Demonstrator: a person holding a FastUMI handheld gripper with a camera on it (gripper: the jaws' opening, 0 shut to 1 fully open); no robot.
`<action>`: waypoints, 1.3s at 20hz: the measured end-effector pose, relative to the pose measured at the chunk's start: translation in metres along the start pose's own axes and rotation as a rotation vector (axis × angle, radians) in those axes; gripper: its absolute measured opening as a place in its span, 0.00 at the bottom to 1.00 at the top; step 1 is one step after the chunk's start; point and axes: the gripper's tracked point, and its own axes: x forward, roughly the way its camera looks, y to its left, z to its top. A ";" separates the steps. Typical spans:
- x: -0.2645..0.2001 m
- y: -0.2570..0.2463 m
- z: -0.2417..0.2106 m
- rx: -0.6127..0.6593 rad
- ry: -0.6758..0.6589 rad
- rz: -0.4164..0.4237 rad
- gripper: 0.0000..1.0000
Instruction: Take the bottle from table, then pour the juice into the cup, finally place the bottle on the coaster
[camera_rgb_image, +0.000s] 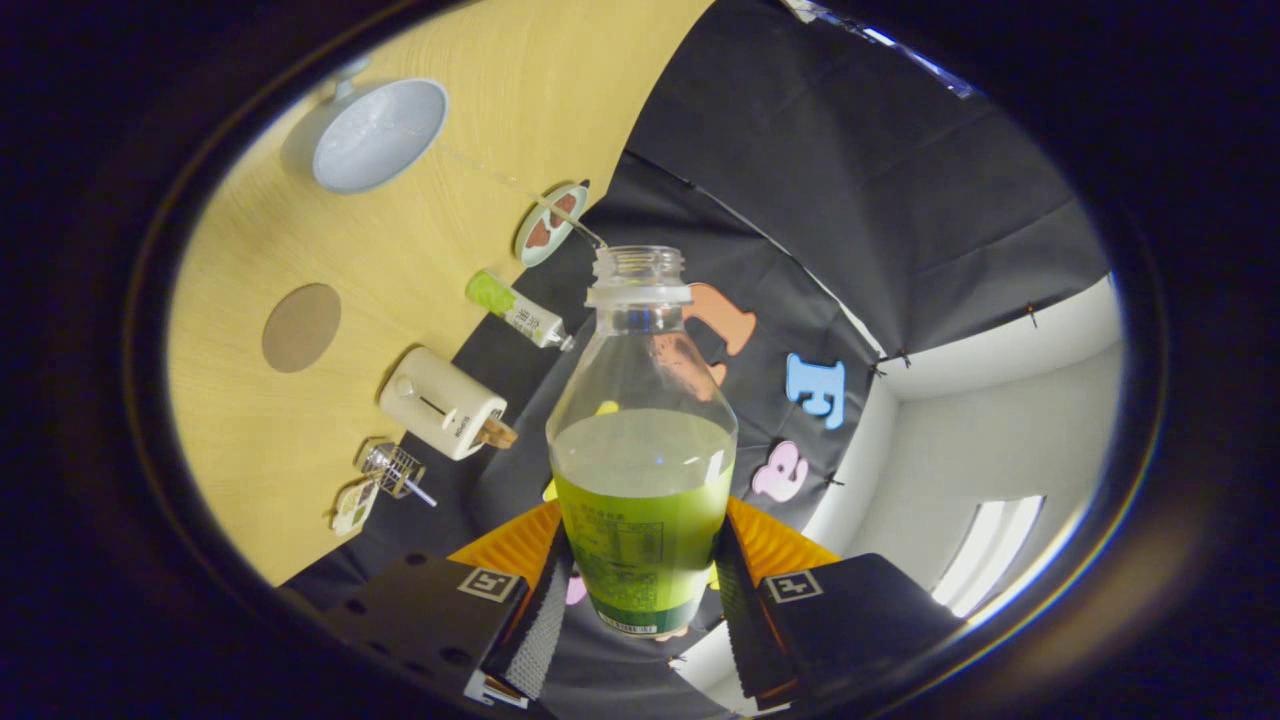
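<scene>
My gripper (640, 590) is shut on the lower body of a clear uncapped bottle (642, 440) with a green label, about half full of pale green juice. I hold it off the table; the whole view is rolled so the wooden table (450, 230) slants up to the left of the bottle. On that table stands a pale blue cup (378, 135), seen from above, far beyond the fingers. A round brown coaster (301, 327) lies flat between the cup and the near table edge, left of the bottle.
A white toaster-like box (441, 403) stands near the table's back edge. A small green-and-white bottle (516, 309), a round patterned dish (549, 224), and a small wire holder (392, 468) also line that edge. The black cloth wall (850, 200) rises behind.
</scene>
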 end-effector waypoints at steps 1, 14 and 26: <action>0.000 0.000 0.001 0.000 -0.001 0.000 0.75; 0.001 0.013 0.003 0.062 0.012 0.050 0.75; -0.028 0.097 0.019 0.719 0.089 0.423 0.75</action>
